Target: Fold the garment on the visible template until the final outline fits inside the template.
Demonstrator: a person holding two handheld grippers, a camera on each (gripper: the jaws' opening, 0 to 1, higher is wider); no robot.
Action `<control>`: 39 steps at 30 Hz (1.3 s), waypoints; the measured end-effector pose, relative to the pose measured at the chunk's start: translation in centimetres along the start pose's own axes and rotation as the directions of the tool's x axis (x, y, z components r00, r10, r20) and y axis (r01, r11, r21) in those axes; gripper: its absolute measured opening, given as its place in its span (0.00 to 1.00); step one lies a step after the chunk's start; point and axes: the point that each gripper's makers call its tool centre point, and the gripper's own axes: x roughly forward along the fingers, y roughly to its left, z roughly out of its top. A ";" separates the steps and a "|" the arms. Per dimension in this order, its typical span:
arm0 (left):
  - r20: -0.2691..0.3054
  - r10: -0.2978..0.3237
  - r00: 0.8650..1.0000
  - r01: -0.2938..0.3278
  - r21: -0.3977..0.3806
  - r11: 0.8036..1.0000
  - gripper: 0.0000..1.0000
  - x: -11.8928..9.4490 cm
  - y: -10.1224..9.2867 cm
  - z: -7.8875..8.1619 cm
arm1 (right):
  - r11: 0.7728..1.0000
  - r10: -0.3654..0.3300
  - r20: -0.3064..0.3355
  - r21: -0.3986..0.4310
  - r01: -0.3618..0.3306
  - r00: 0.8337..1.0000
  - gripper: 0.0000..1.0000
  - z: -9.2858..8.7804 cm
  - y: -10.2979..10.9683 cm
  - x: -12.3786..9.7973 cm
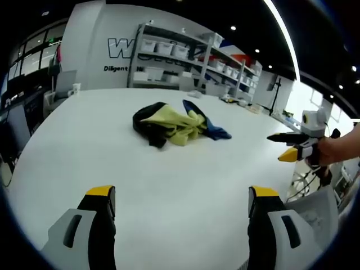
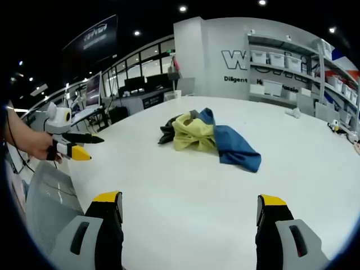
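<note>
A crumpled garment (image 1: 175, 125) in yellow-green, black and blue lies bunched on the white table (image 1: 169, 185), well ahead of my left gripper (image 1: 182, 197). That gripper is open, its yellow-tipped jaws wide apart over bare tabletop. In the right gripper view the same garment (image 2: 209, 138) shows its blue part nearest, beyond my open right gripper (image 2: 189, 200). The right gripper (image 1: 275, 147), held by a hand (image 1: 333, 149), comes in at the table's right side. The left gripper (image 2: 95, 148) hovers at the table's left edge. Neither touches the garment.
Shelving with white bins (image 1: 185, 53) lines the far wall beyond the table. A grey chair back (image 1: 315, 209) stands by the table's near edge, seen again as a chair back (image 2: 50, 194) in the right gripper view. Small items (image 1: 236, 100) sit at the far right rim.
</note>
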 end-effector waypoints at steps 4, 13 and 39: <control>-0.003 -0.003 1.000 0.003 0.000 1.000 0.96 0.1 -0.1 -0.3 | 1.000 0.001 -0.001 0.002 -0.001 1.000 0.99 -0.1 0.0 0.1; -0.003 -0.003 1.000 0.003 -0.008 1.000 0.96 0.2 0.0 -0.4 | 1.000 0.008 -0.007 0.003 -0.008 1.000 0.98 -0.4 0.1 0.4; -0.003 -0.010 1.000 0.010 -0.012 1.000 0.95 0.7 0.5 -0.3 | 1.000 0.013 0.001 -0.002 -0.013 1.000 0.95 0.5 -0.2 2.0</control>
